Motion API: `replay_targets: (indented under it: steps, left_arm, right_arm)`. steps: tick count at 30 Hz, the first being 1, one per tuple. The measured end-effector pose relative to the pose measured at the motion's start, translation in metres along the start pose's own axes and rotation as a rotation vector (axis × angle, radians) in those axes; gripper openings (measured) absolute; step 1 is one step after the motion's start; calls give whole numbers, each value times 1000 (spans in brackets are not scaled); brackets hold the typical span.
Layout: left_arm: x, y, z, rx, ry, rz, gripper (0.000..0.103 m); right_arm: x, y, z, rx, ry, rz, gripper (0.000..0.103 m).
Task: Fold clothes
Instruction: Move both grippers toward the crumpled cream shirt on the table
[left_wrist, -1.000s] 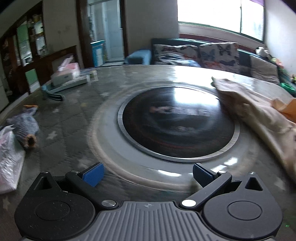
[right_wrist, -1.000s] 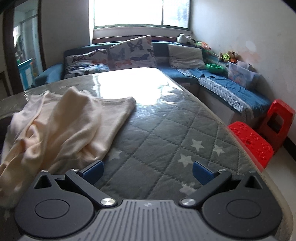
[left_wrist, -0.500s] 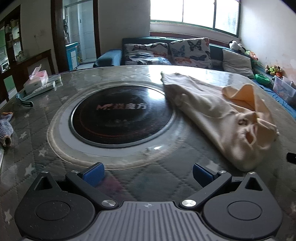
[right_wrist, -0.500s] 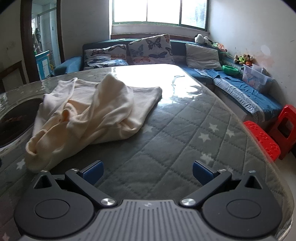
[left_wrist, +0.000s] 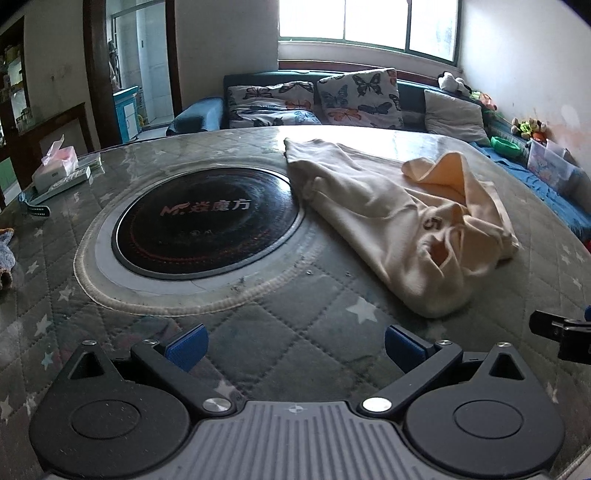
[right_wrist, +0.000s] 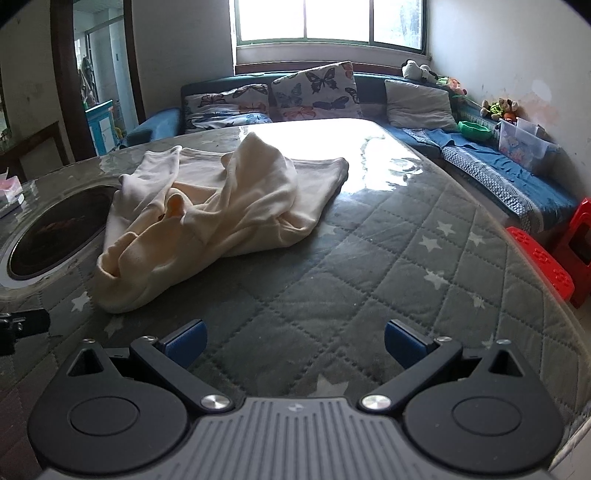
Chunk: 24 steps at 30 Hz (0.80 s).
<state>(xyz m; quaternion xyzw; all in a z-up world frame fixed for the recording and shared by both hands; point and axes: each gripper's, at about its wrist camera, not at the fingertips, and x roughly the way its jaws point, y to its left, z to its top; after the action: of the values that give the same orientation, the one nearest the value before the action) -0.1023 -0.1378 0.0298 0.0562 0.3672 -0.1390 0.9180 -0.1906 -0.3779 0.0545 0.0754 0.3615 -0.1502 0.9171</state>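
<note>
Daylight pours through the window (left_wrist: 365, 22), which is blown out to white in both views. It throws a hard glare patch on the glossy table (right_wrist: 332, 140) far edge, while the room's left side stays dim. Both pictures are sharp, with strong fisheye bending and dark vignetted corners.

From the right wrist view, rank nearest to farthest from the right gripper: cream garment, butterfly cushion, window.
1. Crumpled cream garment, ahead-left on the quilted table.
2. Butterfly-print cushion, on the sofa beyond the table.
3. Bright window, on the back wall above the sofa.
</note>
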Motion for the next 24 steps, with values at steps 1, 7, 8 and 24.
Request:
replay_targets:
  steps: [1,7,8,24]
  left_arm:
    - [-1,-2,-1,5,-1,-4,103]
    - [-6,-11,-6,26,-4,-16,103]
    - [-6,-12,-6,29,-4,-18,103]
    - [-11,-22,-12,58,-4,-37,103]
  right_arm:
    - [-1,0,-1,1,0,1,103]
    - [-5,3,-4,-5,-2,5,103]
    - [-5,3,-5,-6,-1,6,103]
    - [-13,10,-9,-17,-9,15,103]
